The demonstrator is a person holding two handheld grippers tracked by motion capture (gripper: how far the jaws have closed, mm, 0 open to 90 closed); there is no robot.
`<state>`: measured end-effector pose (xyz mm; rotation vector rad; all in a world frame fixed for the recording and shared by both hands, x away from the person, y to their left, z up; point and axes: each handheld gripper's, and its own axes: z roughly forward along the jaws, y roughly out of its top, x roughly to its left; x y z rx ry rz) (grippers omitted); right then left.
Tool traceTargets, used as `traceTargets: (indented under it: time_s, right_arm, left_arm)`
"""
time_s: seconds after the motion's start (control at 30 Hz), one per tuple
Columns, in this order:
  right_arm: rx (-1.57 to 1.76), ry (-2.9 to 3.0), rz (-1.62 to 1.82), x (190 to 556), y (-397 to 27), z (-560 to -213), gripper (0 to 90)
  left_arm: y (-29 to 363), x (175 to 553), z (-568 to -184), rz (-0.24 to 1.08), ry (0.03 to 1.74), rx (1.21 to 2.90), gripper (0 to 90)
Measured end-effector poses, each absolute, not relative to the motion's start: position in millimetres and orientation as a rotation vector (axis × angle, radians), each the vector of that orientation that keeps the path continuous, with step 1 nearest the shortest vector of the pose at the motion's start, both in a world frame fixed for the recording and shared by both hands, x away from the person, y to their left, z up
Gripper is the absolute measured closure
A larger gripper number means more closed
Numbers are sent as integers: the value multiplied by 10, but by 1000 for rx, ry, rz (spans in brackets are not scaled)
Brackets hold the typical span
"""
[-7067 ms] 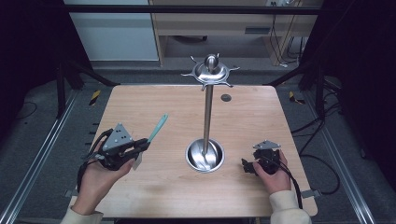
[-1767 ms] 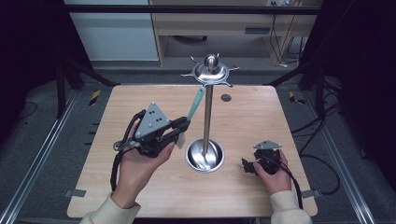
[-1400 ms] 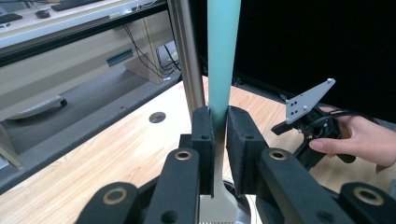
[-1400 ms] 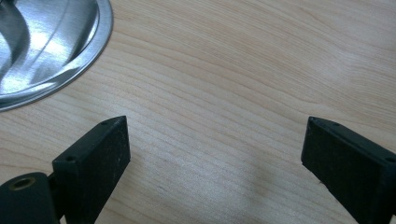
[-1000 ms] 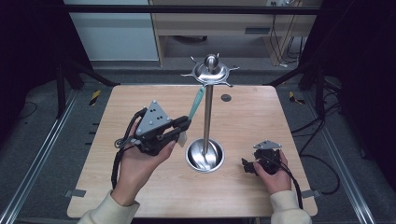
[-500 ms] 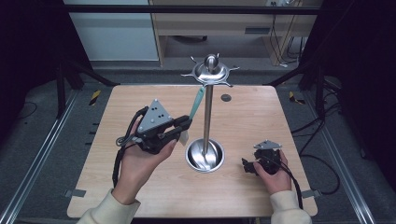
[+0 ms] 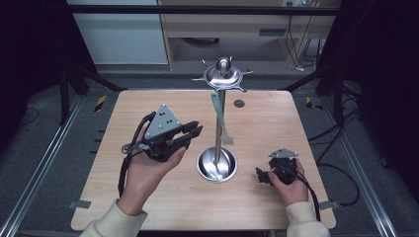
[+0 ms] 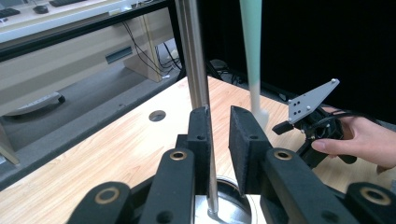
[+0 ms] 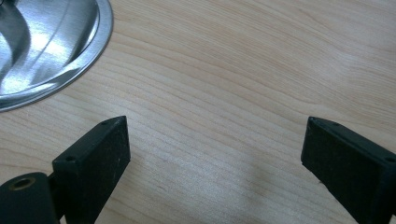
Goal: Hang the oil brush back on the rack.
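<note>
A teal spatula [image 7: 217, 111] hangs from a hook of the metal stand [image 7: 223, 76], close beside its pole, blade down above the bowl-shaped base [image 7: 216, 165]. My left gripper [image 7: 195, 132] is held in the air just left of the pole. Its jaws have just been opening and stand a narrow gap apart with nothing between them. In the left gripper view the gripper [image 8: 218, 126] faces the pole [image 8: 191, 51], with the spatula [image 8: 252, 51] hanging beyond. My right gripper [image 7: 262, 175] rests on the table at the front right, wide open [image 9: 215, 140] over bare wood.
The wooden table [image 7: 148, 207] has a small dark round hole [image 7: 239, 103] behind the stand. The stand's shiny base [image 9: 46, 42] lies just left of the right gripper. Black frame bars and a cabinet stand beyond the table's far edge.
The spatula, tilted away from the pole half a second ago, now hangs straight down beside it, free of the left jaws. Neither hand has shifted.
</note>
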<state>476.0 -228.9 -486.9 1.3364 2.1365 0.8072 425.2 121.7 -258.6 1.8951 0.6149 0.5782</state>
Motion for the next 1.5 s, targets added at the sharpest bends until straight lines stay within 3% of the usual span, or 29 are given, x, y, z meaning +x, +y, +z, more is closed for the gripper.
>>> traceTargets:
  time_s: [0.27,0.37,0.4,0.57,0.8,1.0,1.5]
  right_arm:
    - [1344,2135,811,4756,-2288,-4865,87]
    - [1344,2133,810,4756,-2288,-4864,86]
    - [1344,2133,810,4756,-2288,-4864,86]
    - [1341,2132,808,4755,-2289,-4863,86]
    - [1352,2128,810,4749,-2288,-4867,86]
    - [1351,2127,812,4749,-2289,-4867,86]
    - [1352,2124,806,4748,-2293,-4869,85]
  left_arm:
    - [1293,4193,-2597,611,632,1893,641]
    - [1348,4168,-2618,628,643,1884,512]
    - [1359,4164,-2624,634,644,1885,512]
    - [1435,4154,-2671,623,672,1878,287]
    - [1514,4139,-2856,611,686,1923,145]
    - [1598,4126,-3106,590,690,1983,92]
    - [1751,4155,-3656,555,736,2104,63]
